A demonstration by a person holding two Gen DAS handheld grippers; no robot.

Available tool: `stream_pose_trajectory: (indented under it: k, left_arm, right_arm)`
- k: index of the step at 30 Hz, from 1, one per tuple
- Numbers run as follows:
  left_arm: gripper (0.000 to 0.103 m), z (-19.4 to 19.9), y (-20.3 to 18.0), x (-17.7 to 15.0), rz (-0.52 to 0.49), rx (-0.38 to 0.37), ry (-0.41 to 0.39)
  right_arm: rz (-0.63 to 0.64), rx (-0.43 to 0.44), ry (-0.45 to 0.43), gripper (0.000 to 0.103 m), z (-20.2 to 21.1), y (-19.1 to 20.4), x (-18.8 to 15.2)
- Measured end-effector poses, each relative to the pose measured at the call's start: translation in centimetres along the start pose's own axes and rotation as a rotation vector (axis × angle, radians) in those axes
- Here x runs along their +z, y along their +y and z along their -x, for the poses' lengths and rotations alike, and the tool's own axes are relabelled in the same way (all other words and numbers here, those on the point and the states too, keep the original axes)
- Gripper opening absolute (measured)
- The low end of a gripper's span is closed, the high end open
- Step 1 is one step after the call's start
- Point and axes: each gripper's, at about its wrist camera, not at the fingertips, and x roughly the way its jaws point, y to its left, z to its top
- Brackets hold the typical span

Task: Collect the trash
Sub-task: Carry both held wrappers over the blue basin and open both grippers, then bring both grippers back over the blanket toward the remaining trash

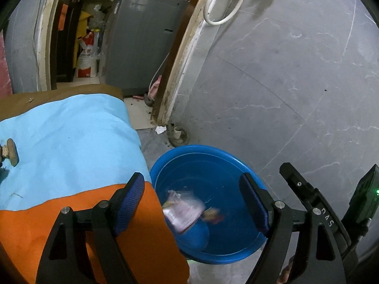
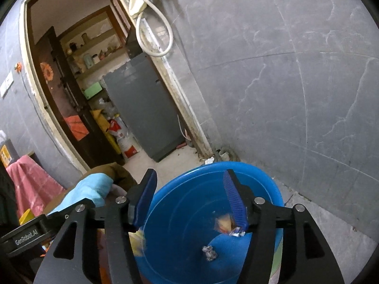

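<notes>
Left wrist view: left gripper has its jaws spread wide with nothing between the pads, poised over the blue basin on the floor. Inside the basin a clear plastic wrapper shows motion-blurred, with a small orange scrap just right of it. Left of the basin sits a surface draped in light blue cloth and orange cloth. A brown stone-like object lies at the far left on the blue cloth. Far behind is a doorway with a grey cabinet.

Right wrist view: right gripper is released, pads apart and pressing on nothing. An orange wrapper shows blurred just beside the right pad; contact with the pad cannot be told. A crumpled grey foil ball rests on the basin floor. A yellowish blurred scrap sits near the left finger at the basin's left edge. Grey tiled wall stands on the right.
</notes>
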Motion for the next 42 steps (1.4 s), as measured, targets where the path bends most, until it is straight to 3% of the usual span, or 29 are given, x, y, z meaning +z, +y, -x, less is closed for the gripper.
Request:
stream_pose_trajectory:
  k: [9, 11, 18, 22, 24, 28, 42]
  left_arm:
    - [0.078, 2.1, 0.5, 0.0, 0.001, 0.029, -0.072]
    - [0.078, 3.2, 0.9, 0.0, 0.000, 0.051, -0.102]
    - [0.081, 7.3, 2.1, 0.2, -0.018, 0.126, -0.207]
    - [0.089, 9.8, 3.0, -0.4, -0.038, 0.178, -0.269]
    - [0.098, 11.0, 3.7, -0.6, -0.028, 0.211, -0.316]
    - [0.099, 13.7, 5.1, -1.4, -0.005, 0.250, -0.393]
    - [0.100, 22.0, 10.9, -5.0, 0.022, 0.497, -0.603]
  right_arm:
    - [0.001, 0.000, -0.045, 0.069, 0.5, 0.2, 0.5]
    - [0.007, 0.001, -0.071, 0.079, 0.8, 0.5, 0.6]
    - [0.054, 0.027, -0.141, 0.087, 1.7, 2.4, 0.7]
    - [0.087, 0.046, -0.189, 0.103, 2.4, 3.8, 0.6]
    - [0.103, 0.067, -0.222, 0.103, 2.9, 4.7, 0.5]
    - [0.155, 0.112, -0.268, 0.103, 3.5, 6.8, -0.1]
    - [0.355, 0.318, -0.437, 0.103, 6.9, 15.8, -3.2]
